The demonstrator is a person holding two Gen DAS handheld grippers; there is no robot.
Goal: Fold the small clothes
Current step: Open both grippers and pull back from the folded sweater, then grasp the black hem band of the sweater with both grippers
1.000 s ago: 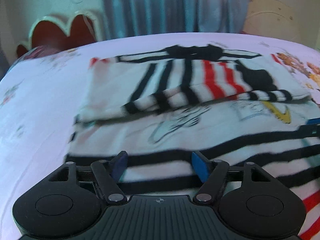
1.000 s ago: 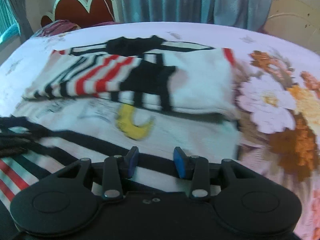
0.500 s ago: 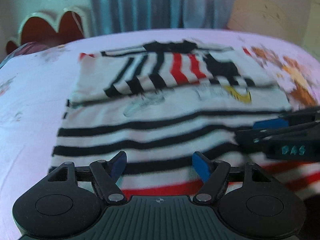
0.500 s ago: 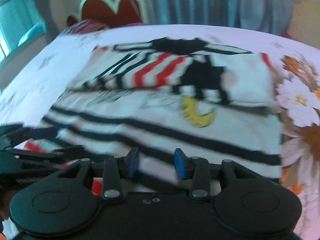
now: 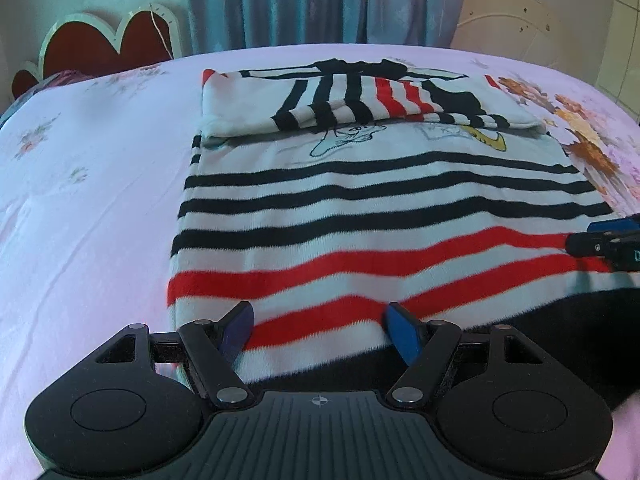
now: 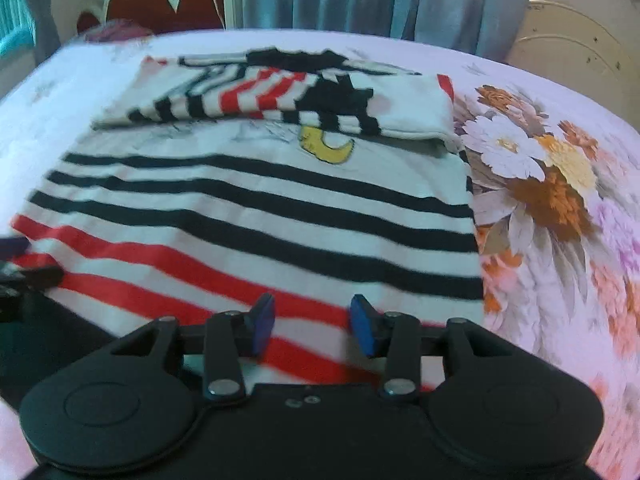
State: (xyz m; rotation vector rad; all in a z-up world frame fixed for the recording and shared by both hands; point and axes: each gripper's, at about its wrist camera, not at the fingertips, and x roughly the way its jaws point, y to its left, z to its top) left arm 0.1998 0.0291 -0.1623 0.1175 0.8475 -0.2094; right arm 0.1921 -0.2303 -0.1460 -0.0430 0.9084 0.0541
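Observation:
A small white sweater (image 5: 380, 216) with black and red stripes lies flat on the bed; it also shows in the right wrist view (image 6: 256, 216). Its top part and sleeves (image 5: 360, 100) are folded down over the chest, as the right wrist view (image 6: 280, 100) also shows. My left gripper (image 5: 318, 330) is open, over the sweater's near left hem with its black band. My right gripper (image 6: 312, 324) is open over the near right hem. The right gripper's tip (image 5: 608, 240) shows at the right edge of the left wrist view.
The bed sheet (image 5: 88, 200) is pale pink, with a large flower print (image 6: 532, 184) right of the sweater. A red scalloped headboard (image 5: 104, 48) and blue curtains (image 5: 320, 0) stand behind the bed.
Both grippers have drawn back toward the near hem of the sweater, so more of the lower striped part is in view. Both stay open.

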